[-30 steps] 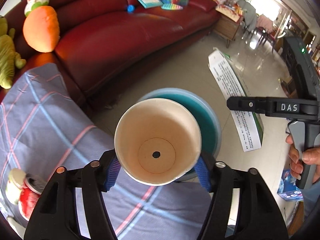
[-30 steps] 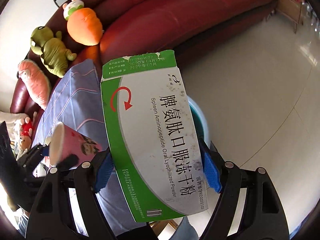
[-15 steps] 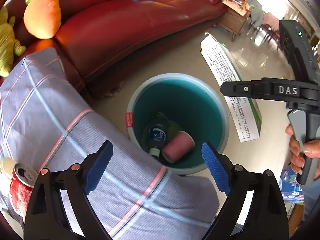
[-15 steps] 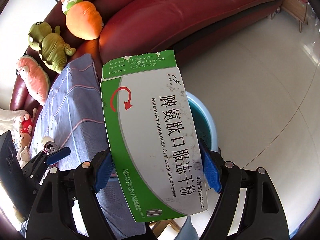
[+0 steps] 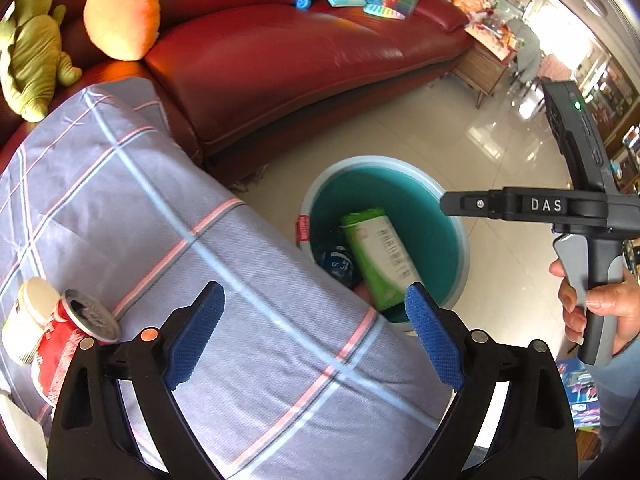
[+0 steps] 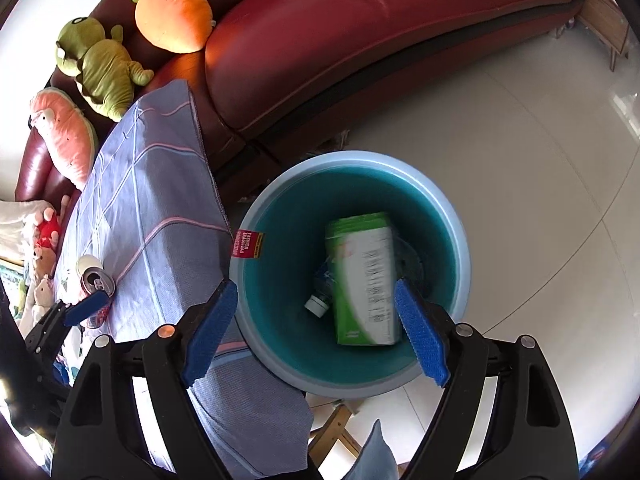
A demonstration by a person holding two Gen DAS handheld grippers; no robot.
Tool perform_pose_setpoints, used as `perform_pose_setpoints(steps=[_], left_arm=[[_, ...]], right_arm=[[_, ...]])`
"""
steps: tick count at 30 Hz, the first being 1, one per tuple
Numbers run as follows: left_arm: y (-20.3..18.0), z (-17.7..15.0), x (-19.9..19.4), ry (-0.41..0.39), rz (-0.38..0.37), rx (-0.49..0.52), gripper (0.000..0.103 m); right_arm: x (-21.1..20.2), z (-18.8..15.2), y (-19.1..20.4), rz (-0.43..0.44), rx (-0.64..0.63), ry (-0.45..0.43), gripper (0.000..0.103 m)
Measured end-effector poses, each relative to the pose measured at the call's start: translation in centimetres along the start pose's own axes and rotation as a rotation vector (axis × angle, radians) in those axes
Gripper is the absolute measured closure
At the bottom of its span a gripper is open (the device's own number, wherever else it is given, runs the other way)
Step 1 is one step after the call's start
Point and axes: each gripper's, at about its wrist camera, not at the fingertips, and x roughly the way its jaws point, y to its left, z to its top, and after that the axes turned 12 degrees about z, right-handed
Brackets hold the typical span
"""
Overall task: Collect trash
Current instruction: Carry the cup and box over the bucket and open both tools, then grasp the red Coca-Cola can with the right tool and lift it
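A light blue bin [image 6: 460, 240] [image 5: 448, 208] stands on the floor beside the cloth-covered table. Inside it lie a green and white medicine box [image 6: 362, 276] [image 5: 380, 256] and a plastic bottle [image 6: 320, 300] [image 5: 336, 264]. My right gripper [image 6: 316, 328] is open and empty, right above the bin. My left gripper [image 5: 316, 340] is open and empty over the table edge, left of the bin. A red soda can [image 5: 68, 340] [image 6: 96, 284] and a white cup [image 5: 28, 316] stand on the table to the left.
The table has a blue checked cloth [image 5: 160, 220]. A red leather sofa [image 5: 300, 52] with plush toys [image 5: 120, 12] runs behind the table and bin. The floor is pale tile [image 6: 520, 140]. A wooden side table [image 5: 484, 68] stands at the sofa's far end.
My left gripper opened and dropped the paper cup into the bin, then drew back over the table. My right gripper opened and the medicine box fell into the bin.
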Motion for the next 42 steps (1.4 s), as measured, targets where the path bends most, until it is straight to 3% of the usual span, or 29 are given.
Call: perform_pose_setpoints(steps=[12, 17, 23, 33, 42], left_arm=[[5.3, -1.9, -2.5, -0.035, 0.034, -0.068, 0.011], [8.0, -3.5, -3.8, -0.053, 0.049, -0.086, 0.011], [12.2, -5.6, -5.5, -0.075, 0.092, -0.109, 0.011], [22.1, -9.7, -7.2, -0.075, 0.183, -0.174, 0.011], [28.3, -12.2, -7.0, -0.058, 0.189, -0.222, 0.011]], right_arm=[[0.8, -1.6, 5.2, -0.022, -0.099, 0.047, 0.026], [1.5, -2.7, 9.2, -0.040, -0.208, 0.078, 0.026], [3.1, -3.7, 15.9, -0.047, -0.413, 0.130, 0.026], [8.8, -6.5, 29.3, -0.038, -0.895, 0.298, 0.026], [14.9, -8.4, 35.8, -0.031, -1.196, 0.487, 0.026]])
